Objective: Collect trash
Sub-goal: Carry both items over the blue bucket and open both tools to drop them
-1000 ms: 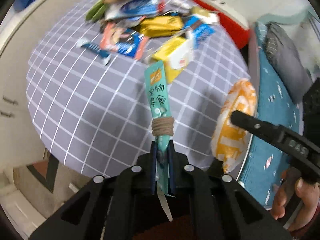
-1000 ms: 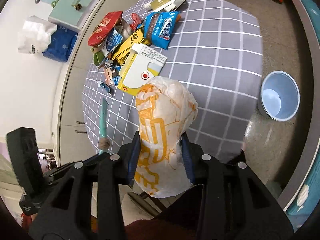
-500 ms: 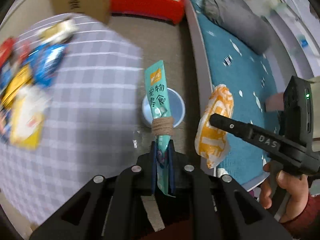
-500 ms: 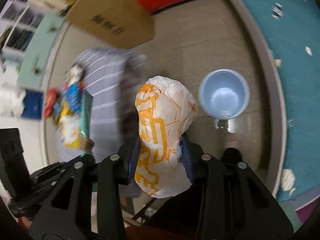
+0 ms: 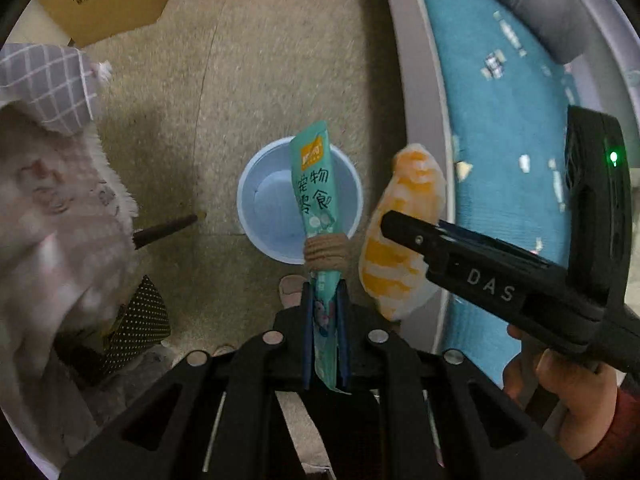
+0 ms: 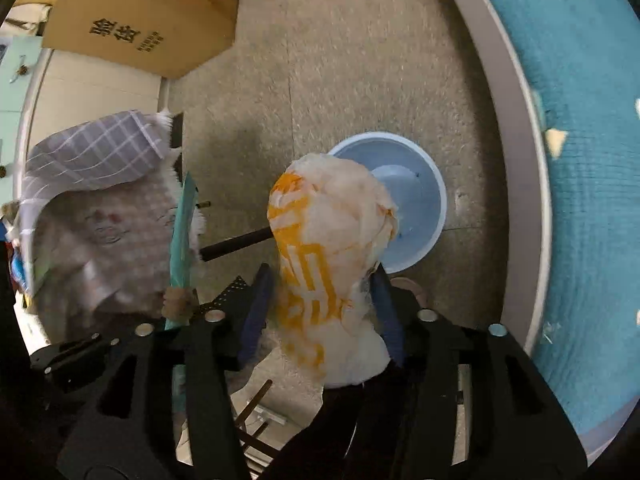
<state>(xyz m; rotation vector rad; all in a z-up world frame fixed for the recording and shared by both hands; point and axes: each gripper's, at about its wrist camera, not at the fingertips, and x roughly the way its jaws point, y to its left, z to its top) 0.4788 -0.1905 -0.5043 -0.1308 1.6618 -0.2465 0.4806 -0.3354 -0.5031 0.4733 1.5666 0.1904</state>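
Both hands are out over the floor, each carrying 1 piece of trash. The left gripper (image 5: 323, 316) has its jaws pressed together on the lower end of a teal pet-treat sachet (image 5: 316, 188), a long flat stick pack with a tan cord band wound round it just above the fingertips. It stands up straight along the fingers, and from this camera its upper half sits right across the mouth of the pale blue bin (image 5: 256, 208) on the floor. My read: that is a line-up for a drop.

The right gripper (image 6: 320, 312) is pinching a crumpled white-and-orange paper wrapper (image 6: 328, 248), jaws squeezed into its sides so the bundle bulges out above them. It is a soft, puffy wad, so a grip low on the body keeps it from slipping. In the right wrist view the wrapper overlaps the near-left rim of the bin (image 6: 424, 196); from the left wrist view the same wrapper (image 5: 400, 240) hangs just right of the bin, beside the sachet.

The bin looks bare inside. It stands on the beige floor between the teal rug (image 5: 508, 128) and the table's drooping grey checked cloth (image 6: 92, 156), with a cardboard box (image 6: 136, 20) beyond. A table leg (image 5: 164, 230) pokes out near it.

Next, I would guess, comes letting go: the sachet seems better centred, while the wrapper may need to shift further over the opening or it could land on the floor.
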